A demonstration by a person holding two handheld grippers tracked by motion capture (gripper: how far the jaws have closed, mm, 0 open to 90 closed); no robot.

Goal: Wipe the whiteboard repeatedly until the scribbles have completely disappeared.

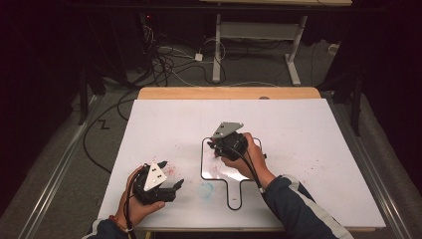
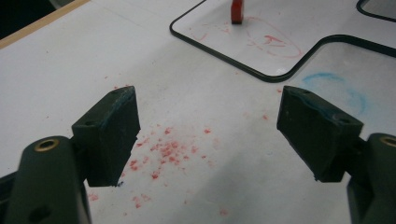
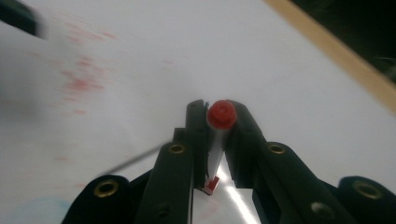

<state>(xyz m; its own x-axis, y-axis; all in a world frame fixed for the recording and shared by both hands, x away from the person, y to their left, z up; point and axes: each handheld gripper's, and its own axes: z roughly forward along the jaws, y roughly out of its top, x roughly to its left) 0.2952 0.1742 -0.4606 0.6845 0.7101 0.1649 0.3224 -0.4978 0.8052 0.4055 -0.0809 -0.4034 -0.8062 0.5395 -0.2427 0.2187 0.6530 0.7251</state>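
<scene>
A small whiteboard (image 1: 201, 164) with a black rim and a handle lies on the white table top (image 1: 308, 129); red scribbles mark it. My right gripper (image 1: 215, 147) is over its upper left part, shut on a red marker (image 3: 220, 115) that stands upright with its tip on the board. In the left gripper view the marker (image 2: 237, 11) stands on the whiteboard (image 2: 261, 74) beside the red scribbles. My left gripper (image 1: 170, 173) is open near the front left of the table, above red specks, with nothing between its jaws (image 2: 208, 135).
A blue smudge (image 1: 206, 189) stains the table left of the board's handle. Red specks (image 2: 163, 151) are scattered under the left gripper. The wooden table edge (image 1: 229, 92) runs along the back, with cables and a desk frame on the floor beyond.
</scene>
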